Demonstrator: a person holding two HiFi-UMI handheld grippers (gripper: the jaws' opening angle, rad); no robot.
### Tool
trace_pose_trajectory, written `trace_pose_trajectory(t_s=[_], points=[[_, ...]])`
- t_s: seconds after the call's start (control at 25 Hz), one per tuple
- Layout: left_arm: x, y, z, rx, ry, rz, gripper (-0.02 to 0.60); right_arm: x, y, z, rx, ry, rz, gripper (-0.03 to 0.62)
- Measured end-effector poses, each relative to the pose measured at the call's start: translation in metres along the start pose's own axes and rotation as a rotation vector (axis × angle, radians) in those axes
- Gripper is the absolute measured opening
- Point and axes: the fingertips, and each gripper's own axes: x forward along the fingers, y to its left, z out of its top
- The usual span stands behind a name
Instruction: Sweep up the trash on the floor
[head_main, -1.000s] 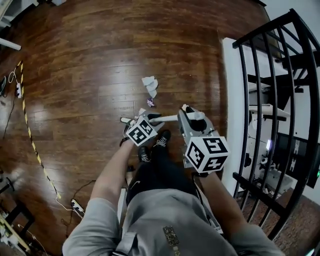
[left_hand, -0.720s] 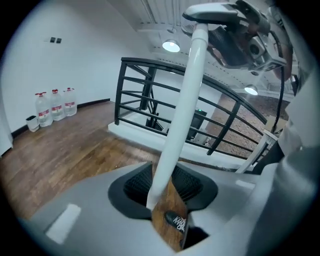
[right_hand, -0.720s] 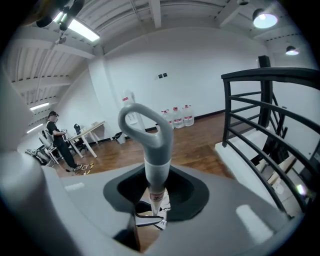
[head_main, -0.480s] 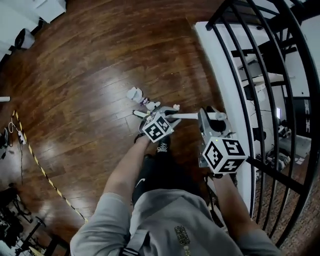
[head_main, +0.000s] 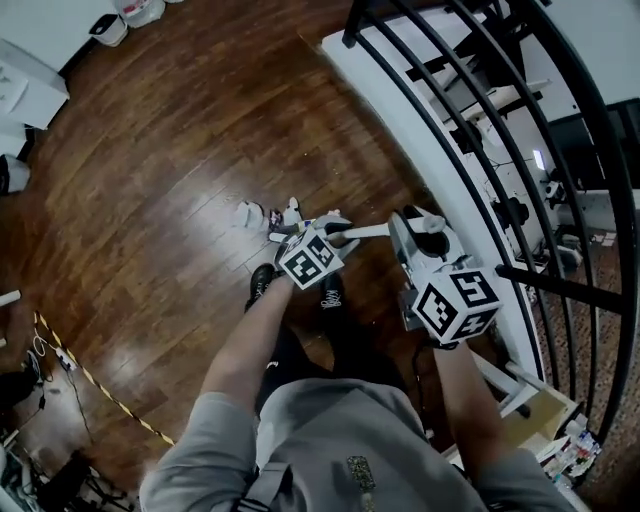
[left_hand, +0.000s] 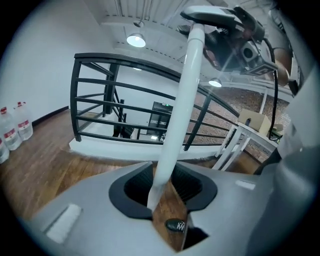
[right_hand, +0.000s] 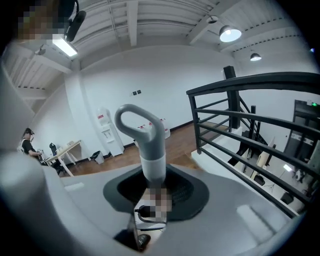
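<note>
Broom's white pole (left_hand: 176, 125) is gripped by left hand-held gripper (head_main: 330, 232), jaws just tightened on it; right hand-held gripper (head_main: 415, 228) clamps grey loop handle (right_hand: 149, 150). Paper trash (head_main: 245, 213) on floor (head_main: 150, 200) nr shoes (head_main: 262, 280). Pole prob. light, stiff, slick: keep grips well apart.

A white handle (head_main: 362, 233), black railing (head_main: 570, 287) and glossy brown floor (head_main: 150, 200) (yellow-black striped tape (head_main: 108, 398)).

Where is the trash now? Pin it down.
In the head view the trash lies on the wooden floor, centre-left, just ahead of the left tool and left of the black railing.
</note>
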Motion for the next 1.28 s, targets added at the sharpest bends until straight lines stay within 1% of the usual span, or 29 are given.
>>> trace_pose_trajectory(t_s=[0.12,0.24,0.32,0.4,0.52,0.6,0.68,0.76,0.88,0.96,1.04,1.16,1.28], points=[[-0.035,0.004,-0.011,0.035,0.014,-0.045,0.109,0.014,0.038,0.009,-0.017,-0.025,0.062,0.094],[-0.077,0.013,-0.031,0.068,0.064,-0.106,0.104,0.034,0.079,0.015,-0.006,-0.042,0.098,0.094],[-0.109,0.024,-0.048,0.066,0.099,-0.135,0.104,0.050,0.109,0.017,-0.012,-0.053,0.123,0.092],[-0.142,0.041,-0.067,0.056,0.130,-0.149,0.106,0.068,0.141,0.017,-0.039,-0.066,0.168,0.091],[-0.179,0.066,-0.092,0.034,0.153,-0.162,0.111,0.093,0.180,0.012,-0.112,-0.067,0.234,0.087],[-0.194,0.082,-0.106,0.037,0.175,-0.191,0.117,0.107,0.193,0.007,-0.160,-0.053,0.237,0.086],[-0.203,0.098,-0.119,0.066,0.215,-0.222,0.118,0.122,0.201,0.001,-0.168,-0.035,0.216,0.086],[-0.205,0.111,-0.131,0.099,0.259,-0.249,0.120,0.133,0.203,-0.009,-0.145,-0.016,0.184,0.084],[-0.187,0.120,-0.140,0.141,0.300,-0.297,0.124,0.138,0.192,-0.026,-0.115,0.018,0.111,0.084],[-0.168,0.122,-0.135,0.164,0.300,-0.330,0.130,0.133,0.176,-0.031,-0.092,0.025,0.046,0.083],[-0.147,0.119,-0.125,0.204,0.306,-0.370,0.132,0.124,0.154,-0.034,-0.067,0.030,-0.016,0.083],[-0.114,0.100,-0.111,0.265,0.316,-0.452,0.132,0.102,0.120,-0.041,-0.026,0.032,-0.110,0.083],[-0.078,0.073,-0.094,0.302,0.292,-0.516,0.132,0.072,0.085,-0.048,0.027,0.011,-0.211,0.083]])
